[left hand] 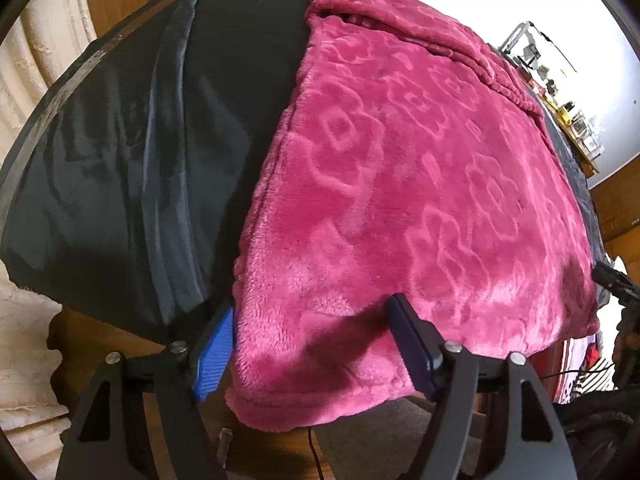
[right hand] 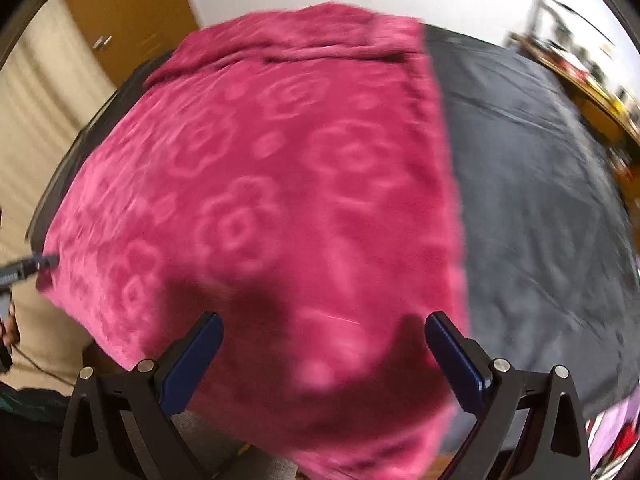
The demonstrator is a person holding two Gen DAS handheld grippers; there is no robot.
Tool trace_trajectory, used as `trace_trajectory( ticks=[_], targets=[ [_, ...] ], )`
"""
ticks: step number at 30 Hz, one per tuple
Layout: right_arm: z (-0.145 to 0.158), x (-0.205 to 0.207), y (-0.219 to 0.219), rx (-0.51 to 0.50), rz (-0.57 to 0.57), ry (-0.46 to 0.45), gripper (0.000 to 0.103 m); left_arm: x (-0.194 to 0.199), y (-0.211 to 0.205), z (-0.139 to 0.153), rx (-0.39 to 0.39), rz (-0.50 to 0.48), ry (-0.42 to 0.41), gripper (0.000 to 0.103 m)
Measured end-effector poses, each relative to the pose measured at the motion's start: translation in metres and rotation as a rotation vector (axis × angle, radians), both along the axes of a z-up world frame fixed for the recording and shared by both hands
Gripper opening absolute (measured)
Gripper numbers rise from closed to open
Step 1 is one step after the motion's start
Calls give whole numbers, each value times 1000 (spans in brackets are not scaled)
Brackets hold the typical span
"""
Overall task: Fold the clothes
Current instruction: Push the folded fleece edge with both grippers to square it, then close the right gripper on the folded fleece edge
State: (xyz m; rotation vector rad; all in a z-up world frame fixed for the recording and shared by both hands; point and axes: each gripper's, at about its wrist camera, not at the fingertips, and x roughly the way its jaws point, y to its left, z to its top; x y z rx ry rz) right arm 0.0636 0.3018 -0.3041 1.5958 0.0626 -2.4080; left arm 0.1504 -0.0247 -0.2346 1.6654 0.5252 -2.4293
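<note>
Two fisheye wrist views, each looking steeply down and forward past its own two black fingers. The left view sits close over the near left corner of a magenta plush flower-embossed garment [left hand: 400, 168] on a black cloth-covered table [left hand: 132, 168]. The right view, blurred, seems to hover close over the garment's near right edge. Both share garment and table.

No readable text, label, brand, number or sign anywhere in either view; pink garment [left hand: 400, 184] carries embossed flower pattern only, no lettering; small items on far shelf [left hand: 560, 96] too tiny and blurred to read; right wrist view motion-blurred throughout.
</note>
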Motion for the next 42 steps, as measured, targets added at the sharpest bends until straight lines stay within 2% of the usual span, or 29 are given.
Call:
trace_trajectory(
  ticks=[3, 8, 14, 25, 27, 31, 34, 36, 38, 40, 42],
  targets=[
    [3, -8, -16, -45, -87, -34, 102, -3, 3, 0, 5, -7, -5, 76],
    [3, 22, 44, -115, -178, -80, 102, -8, 9, 0, 4, -32, -13, 76],
    [4, 39, 48, -132, -152, -101, 102, -12, 12, -2, 1, -44, -31, 76],
    [-11, 32, 2, -91, -89, -120, 101, -7, 13, -10, -6, -35, -31, 76],
    [-10, 31, -1, -86, -72, -119, 98, -6, 14, -11, -7, -34, -28, 76],
    [-8, 30, -11, -76, -18, -115, 80, -4, 14, -13, -12, -37, -23, 76],
    [-7, 31, -12, -71, -2, -113, 72, -3, 14, -14, -10, -35, -21, 76],
    [-6, 30, -10, -80, -8, -111, 56, -3, 15, -15, -9, -34, -21, 76],
    [-6, 29, -5, -103, -22, -115, 45, -4, 15, -15, -7, -34, -22, 76],
    [-6, 28, 0, -124, -35, -119, 39, -3, 16, -16, -1, -34, -23, 75],
    [-6, 28, 3, -134, -38, -119, 38, -3, 15, -17, 5, -32, -24, 75]
  ],
)
